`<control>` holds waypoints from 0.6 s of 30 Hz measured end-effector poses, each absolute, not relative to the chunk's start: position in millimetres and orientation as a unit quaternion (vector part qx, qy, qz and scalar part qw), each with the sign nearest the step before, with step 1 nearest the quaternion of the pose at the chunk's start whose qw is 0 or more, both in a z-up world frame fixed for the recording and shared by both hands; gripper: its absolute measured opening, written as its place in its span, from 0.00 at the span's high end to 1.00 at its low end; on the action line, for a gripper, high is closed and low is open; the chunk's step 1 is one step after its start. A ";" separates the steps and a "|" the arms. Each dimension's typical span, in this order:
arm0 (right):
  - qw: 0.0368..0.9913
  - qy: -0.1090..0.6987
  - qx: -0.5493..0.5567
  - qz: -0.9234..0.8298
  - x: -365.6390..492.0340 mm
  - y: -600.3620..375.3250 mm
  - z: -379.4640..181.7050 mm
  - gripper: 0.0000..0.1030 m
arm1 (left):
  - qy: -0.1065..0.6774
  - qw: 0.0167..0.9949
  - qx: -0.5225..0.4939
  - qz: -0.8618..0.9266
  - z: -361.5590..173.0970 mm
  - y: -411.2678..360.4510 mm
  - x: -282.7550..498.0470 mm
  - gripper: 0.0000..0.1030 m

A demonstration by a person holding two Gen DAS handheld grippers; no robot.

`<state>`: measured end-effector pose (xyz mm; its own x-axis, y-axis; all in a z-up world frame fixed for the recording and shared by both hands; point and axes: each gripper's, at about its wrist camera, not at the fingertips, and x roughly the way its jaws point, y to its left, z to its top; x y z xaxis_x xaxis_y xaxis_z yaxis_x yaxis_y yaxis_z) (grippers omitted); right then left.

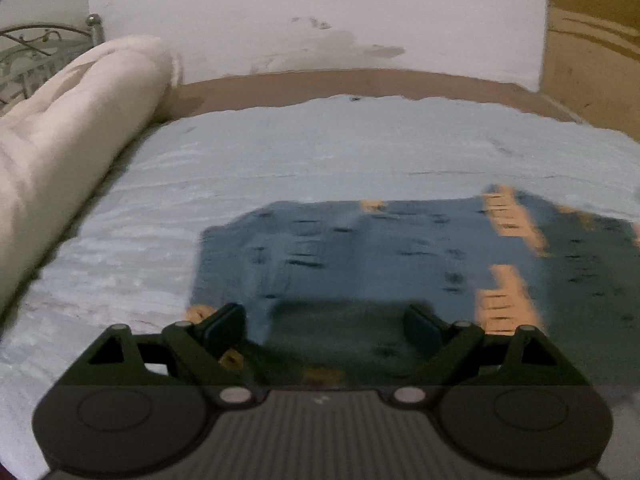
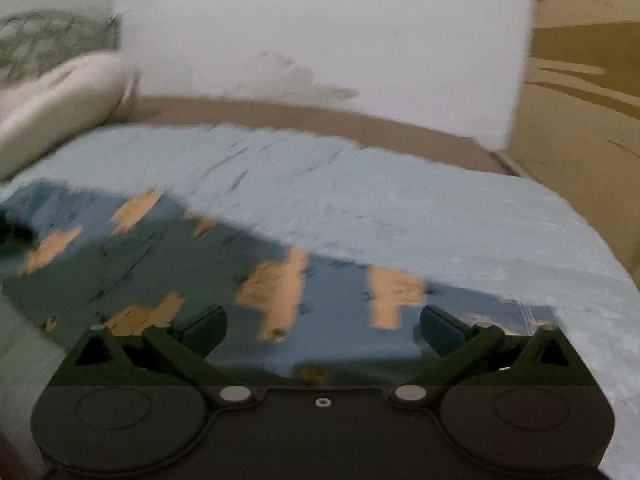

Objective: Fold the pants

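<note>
Blue pants (image 1: 360,252) with orange patches lie flat on the pale blue bedsheet (image 1: 320,148). My left gripper (image 1: 324,326) hovers over their near left part, jaws wide open, nothing between the pads. In the right wrist view the same pants (image 2: 168,256) stretch from the left edge to the lower right. My right gripper (image 2: 324,328) stands open above their right end, with only cloth lying below the gap. Both pictures are smeared by motion.
A rolled cream blanket (image 1: 68,140) lies along the left side of the bed, in front of a metal headboard (image 1: 36,48). A white wall (image 1: 320,12) and a brown bed frame (image 1: 360,80) close off the far side. A tan wardrobe (image 2: 580,100) stands at the right.
</note>
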<state>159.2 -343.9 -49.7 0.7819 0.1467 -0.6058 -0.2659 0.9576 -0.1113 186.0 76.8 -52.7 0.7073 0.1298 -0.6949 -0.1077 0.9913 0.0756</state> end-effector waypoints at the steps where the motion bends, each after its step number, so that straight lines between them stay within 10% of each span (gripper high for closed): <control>1: 0.934 0.321 -0.115 0.104 161.6 -339.9 -56.0 0.01 | 0.379 0.923 0.014 0.062 -53.3 84.2 188.5 0.12; 18: 0.933 0.298 -0.116 0.165 225.4 -275.5 -51.2 0.01 | 0.354 0.934 0.035 0.007 -37.0 23.4 235.8 0.03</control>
